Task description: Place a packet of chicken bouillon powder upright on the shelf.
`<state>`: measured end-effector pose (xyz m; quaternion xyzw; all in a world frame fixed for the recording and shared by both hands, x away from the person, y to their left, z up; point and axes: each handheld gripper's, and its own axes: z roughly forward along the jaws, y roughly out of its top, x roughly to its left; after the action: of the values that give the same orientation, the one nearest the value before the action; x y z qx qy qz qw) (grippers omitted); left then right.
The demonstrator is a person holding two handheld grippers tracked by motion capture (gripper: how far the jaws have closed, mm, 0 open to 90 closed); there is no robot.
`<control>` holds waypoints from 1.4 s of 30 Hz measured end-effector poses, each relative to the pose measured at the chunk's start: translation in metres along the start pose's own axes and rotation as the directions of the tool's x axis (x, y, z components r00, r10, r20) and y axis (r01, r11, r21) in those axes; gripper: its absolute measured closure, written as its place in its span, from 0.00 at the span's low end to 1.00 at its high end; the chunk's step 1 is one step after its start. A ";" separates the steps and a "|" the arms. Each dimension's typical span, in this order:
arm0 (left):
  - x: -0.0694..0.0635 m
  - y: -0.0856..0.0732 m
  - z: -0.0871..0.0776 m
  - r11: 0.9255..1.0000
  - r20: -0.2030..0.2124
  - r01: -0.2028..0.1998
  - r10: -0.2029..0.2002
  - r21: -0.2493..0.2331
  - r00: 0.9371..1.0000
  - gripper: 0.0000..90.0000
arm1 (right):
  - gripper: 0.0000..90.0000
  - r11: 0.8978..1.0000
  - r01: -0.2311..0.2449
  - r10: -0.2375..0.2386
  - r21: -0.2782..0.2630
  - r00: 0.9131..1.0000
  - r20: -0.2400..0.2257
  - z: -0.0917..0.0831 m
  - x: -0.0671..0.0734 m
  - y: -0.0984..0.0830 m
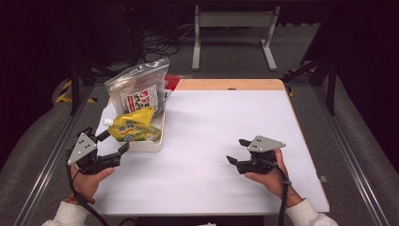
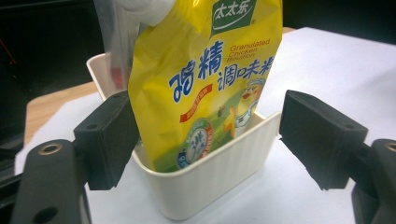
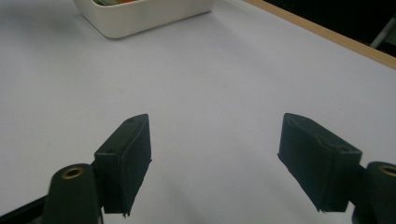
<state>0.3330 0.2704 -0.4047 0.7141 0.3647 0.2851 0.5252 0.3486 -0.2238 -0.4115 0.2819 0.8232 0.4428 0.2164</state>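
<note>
White table (image 1: 211, 141) seen from above, with a cream bin (image 1: 146, 143) near its left edge. A yellow pouch (image 1: 134, 128) of chicken bouillon stands tilted in the bin, its white cap toward the left; behind it leans a clear zip bag (image 1: 139, 89) holding a printed packet. The left gripper (image 1: 113, 143) sits just left of the bin, jaws spread wide and pointing at it. In the left gripper view the jaws flank the bin's near corner and the pouch (image 2: 210, 93) without pressing on the pouch; one pad lies right against the bin wall (image 2: 210, 182). The right gripper (image 1: 237, 150) rests over bare table well apart from the bin, jaws open, nothing between them.
</note>
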 end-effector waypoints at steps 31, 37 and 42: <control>-0.040 -0.012 0.008 0.994 0.102 -0.089 0.082 0.064 0.991 0.19 | 0.25 1.000 0.009 -0.010 0.020 0.999 0.047 -0.014 -0.005 -0.011; -0.050 -0.012 0.015 0.991 0.138 -0.112 0.101 0.076 0.985 0.18 | 0.25 0.999 0.015 -0.017 0.029 0.998 0.060 -0.019 -0.004 -0.015; -0.056 -0.014 0.022 0.990 0.186 -0.114 0.096 0.089 0.978 0.18 | 0.24 0.999 0.018 -0.020 0.039 0.997 0.073 -0.023 -0.003 -0.019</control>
<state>0.3148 0.2149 -0.4258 0.7805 0.2910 0.2278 0.5043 0.3317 -0.2482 -0.4151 0.2942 0.8257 0.4141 0.2451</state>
